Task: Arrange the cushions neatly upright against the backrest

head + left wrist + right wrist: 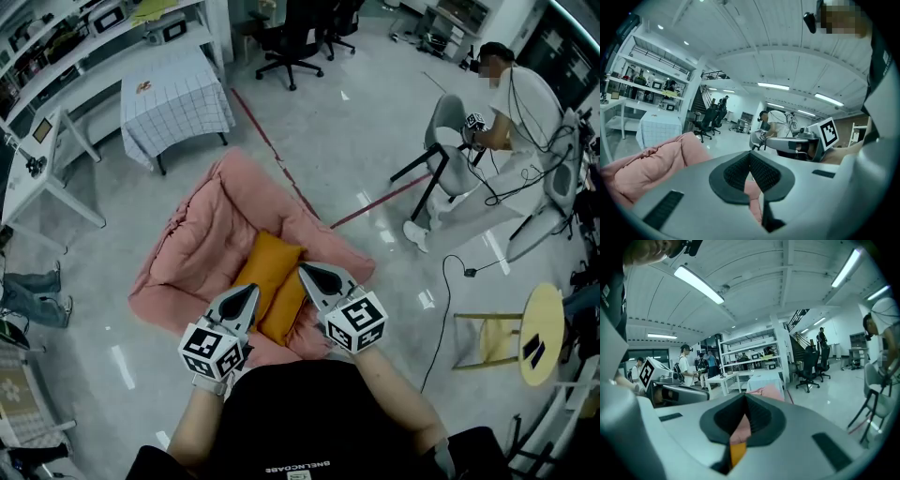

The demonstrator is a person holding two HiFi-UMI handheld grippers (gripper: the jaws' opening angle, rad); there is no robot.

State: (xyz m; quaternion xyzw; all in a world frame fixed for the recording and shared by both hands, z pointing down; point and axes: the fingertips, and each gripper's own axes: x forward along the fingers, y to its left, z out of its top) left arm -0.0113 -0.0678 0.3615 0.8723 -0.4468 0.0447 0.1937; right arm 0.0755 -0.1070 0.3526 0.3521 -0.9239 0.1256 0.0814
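Left claw (251, 291) and right claw (304, 270), closed and empty, hover over orange fabric cushions (267, 272); the next move is likely opening to grasp one.

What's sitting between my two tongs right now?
Head view: the orange cushions on the pink sofa show in the gap between left tongs and right tongs, both shut, empty.

Open lab hall: equipment shelves (58, 49), office chairs (290, 39).

Sofa (202, 234): pink cloth, matt, quilted. 2 cushions (265, 267): orange cloth, matt. Floor (356, 122): smooth, glossy. Left gripper (251, 291), right gripper (302, 270): matt grey plastic, ribbed black pads (736, 171).
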